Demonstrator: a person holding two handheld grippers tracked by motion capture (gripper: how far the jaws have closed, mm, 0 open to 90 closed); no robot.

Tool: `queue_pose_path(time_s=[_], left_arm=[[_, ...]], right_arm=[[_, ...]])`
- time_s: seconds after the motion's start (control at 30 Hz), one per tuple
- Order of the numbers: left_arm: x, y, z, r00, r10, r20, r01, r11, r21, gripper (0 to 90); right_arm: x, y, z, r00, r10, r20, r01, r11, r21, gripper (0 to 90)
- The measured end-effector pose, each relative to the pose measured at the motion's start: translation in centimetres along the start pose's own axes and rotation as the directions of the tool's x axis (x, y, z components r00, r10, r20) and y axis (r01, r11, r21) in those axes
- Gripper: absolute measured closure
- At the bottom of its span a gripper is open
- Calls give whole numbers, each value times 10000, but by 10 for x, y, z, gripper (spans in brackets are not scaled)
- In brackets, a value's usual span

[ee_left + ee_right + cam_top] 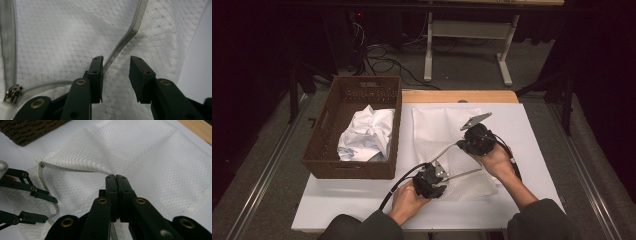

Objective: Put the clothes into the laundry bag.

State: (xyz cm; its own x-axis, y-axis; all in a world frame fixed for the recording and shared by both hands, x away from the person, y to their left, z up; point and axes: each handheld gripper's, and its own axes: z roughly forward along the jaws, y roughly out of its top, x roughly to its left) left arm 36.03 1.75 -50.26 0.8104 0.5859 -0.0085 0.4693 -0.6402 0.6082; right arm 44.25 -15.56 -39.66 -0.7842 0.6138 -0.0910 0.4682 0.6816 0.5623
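A wicker basket (319, 150) is holding crumpled white cloth (366, 134), while the right gripper (116, 178) is pinching the mesh laundry bag (140, 152) and the left gripper (115, 67) is hovering open over its zipper (120, 45).

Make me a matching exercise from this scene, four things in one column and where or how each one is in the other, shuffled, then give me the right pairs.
Column one:
1. left claw
2. right claw
3. crumpled white cloth
4. zipper pull

Column two:
A. lying inside the brown wicker basket
B. shut on the white mesh bag, lifting a fold of it
C. open, one jaw on each side of the bag's zipper line
D. at the end of the zipper, at the left edge of the left gripper view

Pairs: 1-C, 2-B, 3-A, 4-D
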Motion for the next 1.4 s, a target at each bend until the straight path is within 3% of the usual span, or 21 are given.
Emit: queue_pose_path(time_s=[0.17, 0.43, 0.47, 0.63, 0.93, 1.1, 1.4], left_arm=[[0, 0, 0, 10000, -76, -29, 76, 10000, 32, 625], [-1, 0, 0, 10000, 23, -96, -24, 10000, -21, 610], [-1, 0, -1, 9999, 139, -94, -139, 9999, 16, 597], [0, 2, -4, 10000, 17, -31, -16, 9999, 131, 491], [14, 9, -35, 9989, -351, 297, 362, 9987, -352, 437], [24, 10, -60, 9984, -514, -231, 505, 9980, -390, 427], [47, 10, -111, 9922, -1002, -738, 958, 9935, -610, 416]], right_arm=[[-2, 13, -6, 9996, -263, 127, 261, 9995, 148, 900], [-10, 28, -23, 9999, 0, 112, 2, 9998, -174, 900], [-11, 28, -24, 9999, 149, 30, -148, 9995, -283, 900], [-8, 24, -17, 9999, -109, 82, 108, 9998, 146, 900], [-7, 20, -15, 9986, -478, -203, 480, 9988, 82, 900], [-11, 19, -14, 9982, -454, -388, 459, 9988, 140, 900], [-14, 21, -11, 9967, -660, -465, 666, 9977, 115, 899]])
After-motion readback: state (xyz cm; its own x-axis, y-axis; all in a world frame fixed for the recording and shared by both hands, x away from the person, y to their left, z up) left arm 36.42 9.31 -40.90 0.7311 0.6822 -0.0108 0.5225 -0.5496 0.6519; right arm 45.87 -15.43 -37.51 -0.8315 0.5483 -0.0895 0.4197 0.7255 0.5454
